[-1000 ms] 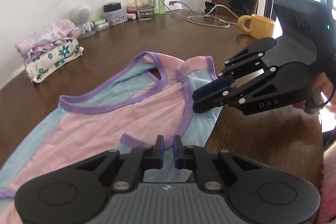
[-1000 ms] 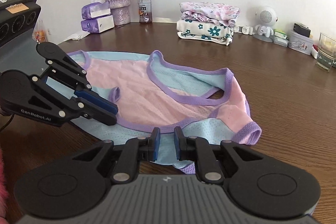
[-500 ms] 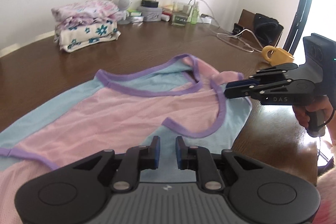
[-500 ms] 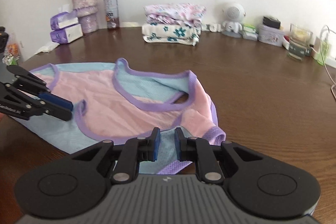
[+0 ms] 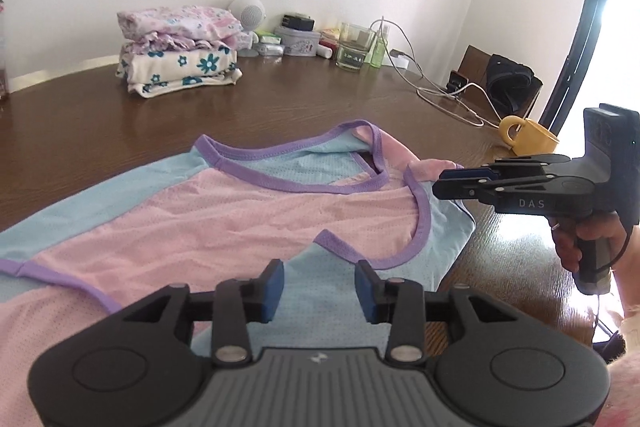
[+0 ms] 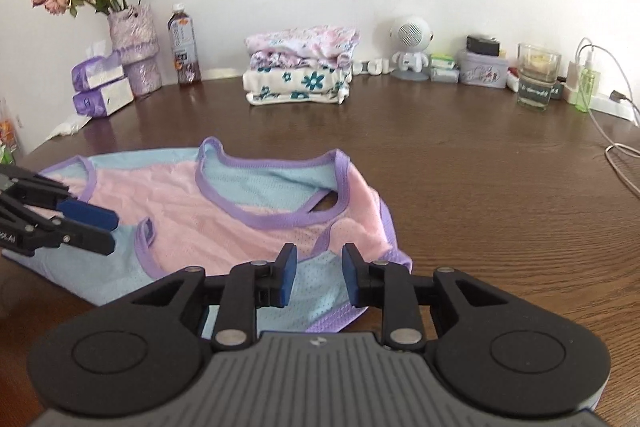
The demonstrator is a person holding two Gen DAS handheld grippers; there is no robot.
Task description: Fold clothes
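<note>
Tabletop vest (image 5: 248,223), both tools agape.

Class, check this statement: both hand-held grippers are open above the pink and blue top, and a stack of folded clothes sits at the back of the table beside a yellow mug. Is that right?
Not quite. The stack of folded clothes sits beside a white round speaker figure, not the yellow mug, which stands apart near the table's right edge in the left wrist view. The left hand-held gripper and right hand-held gripper are indeed open above the top.

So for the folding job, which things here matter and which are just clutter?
Job:
pink and blue mesh vest with purple trim
stack of folded floral clothes
left gripper, jaws open
right gripper, jaws open

Lying about:
yellow mug
vase of dried roses
brown drink bottle
</note>
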